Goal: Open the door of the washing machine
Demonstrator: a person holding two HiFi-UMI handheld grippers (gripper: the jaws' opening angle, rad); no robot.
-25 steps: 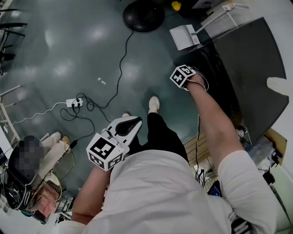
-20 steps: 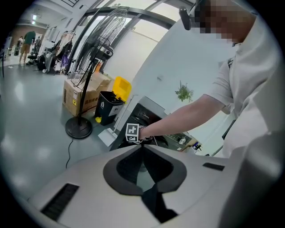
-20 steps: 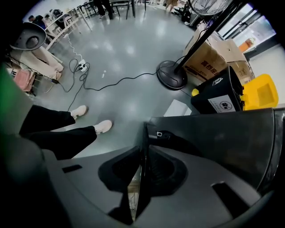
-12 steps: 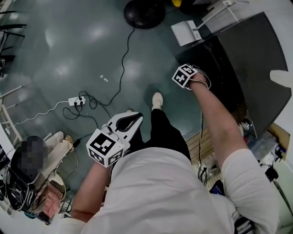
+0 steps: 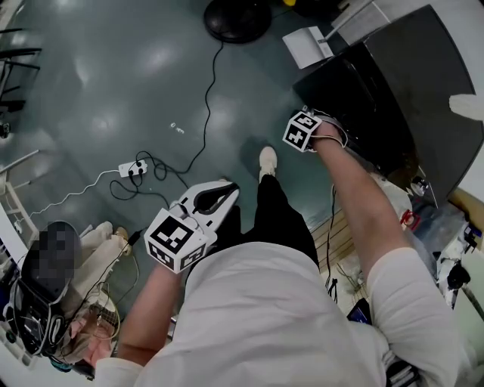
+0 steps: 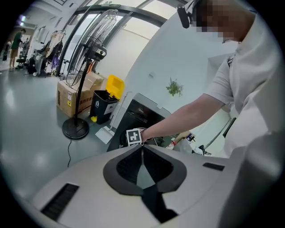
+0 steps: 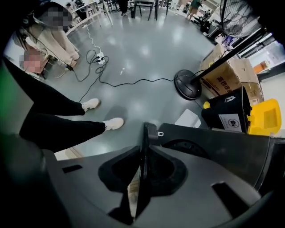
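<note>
The dark washing machine (image 5: 423, 68) stands at the upper right of the head view. Its door (image 7: 143, 147) shows edge-on as a thin dark panel, swung out from the round drum opening (image 7: 185, 144). My right gripper (image 7: 144, 133) points steeply down and its jaws are closing on that door edge, which lies between them. In the head view only its marker cube (image 5: 302, 130) and the hand show. My left gripper (image 5: 219, 198) hangs shut and empty over the floor, in front of the person's legs. From the left gripper (image 6: 142, 149) I see the machine (image 6: 133, 116) ahead.
A fan's round base (image 5: 237, 19) and its cable lie on the grey floor beyond the machine. A power strip (image 5: 136, 168) with tangled cords is at the left. A seated person (image 5: 53, 257) is at the lower left. Cardboard boxes (image 7: 227, 80) and a black bin (image 7: 229, 116) stand behind the machine.
The right hand has drawn a little nearer with the door edge between its jaws. The left gripper has drifted slightly sideways and is still shut and empty.
</note>
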